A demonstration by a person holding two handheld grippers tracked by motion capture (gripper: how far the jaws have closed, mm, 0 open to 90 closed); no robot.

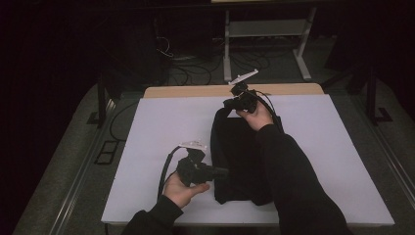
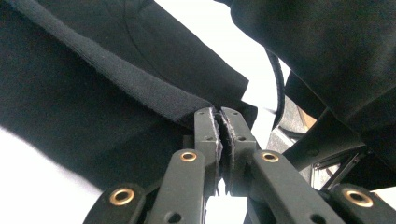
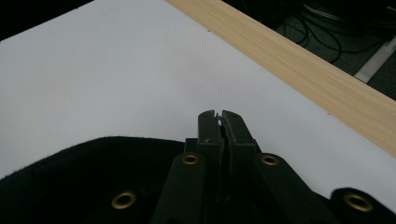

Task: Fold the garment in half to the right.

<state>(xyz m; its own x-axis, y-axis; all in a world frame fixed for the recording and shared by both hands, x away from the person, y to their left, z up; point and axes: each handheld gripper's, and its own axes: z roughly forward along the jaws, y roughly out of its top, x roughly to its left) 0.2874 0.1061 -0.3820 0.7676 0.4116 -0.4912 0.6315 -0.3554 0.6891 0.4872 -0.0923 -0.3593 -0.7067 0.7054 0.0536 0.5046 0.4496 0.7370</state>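
A fixed camera above the near edge of the white tabletop (image 1: 161,122) looks forward and down, taking in the whole tabletop and the floor beyond. The left gripper view rides low and very close, facing along its own fingers (image 2: 208,133) into the black garment (image 2: 93,93) lying on the tabletop. The right gripper view sits at the garment's far end, looking along its fingers (image 3: 208,128) across the tabletop toward the wooden strip (image 3: 299,70) at its far edge. All three views share the garment and white tabletop.
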